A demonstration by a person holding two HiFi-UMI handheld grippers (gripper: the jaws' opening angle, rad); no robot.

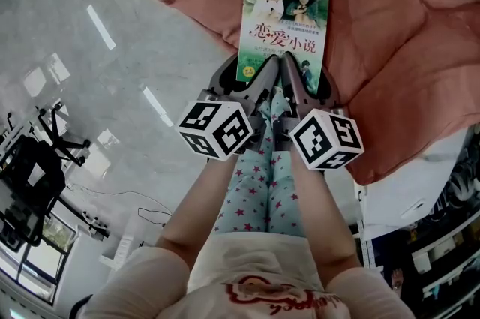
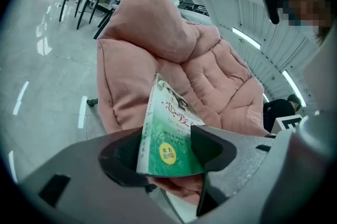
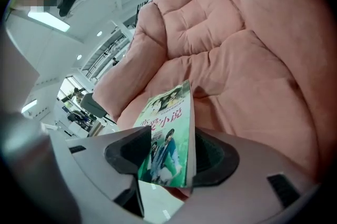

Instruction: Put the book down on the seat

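The book (image 1: 286,17) cover bears the red title 恋爱小说; its smaller print is unreadable.

In the head view, the near edge of the book (image 1: 285,10) is hidden under the left tongs (image 1: 249,74) and right tongs (image 1: 307,77); its small print is unreadable. The seat (image 1: 397,25) runs off top and right.

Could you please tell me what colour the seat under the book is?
Dusty pink all over; the seat shows best in the head view.
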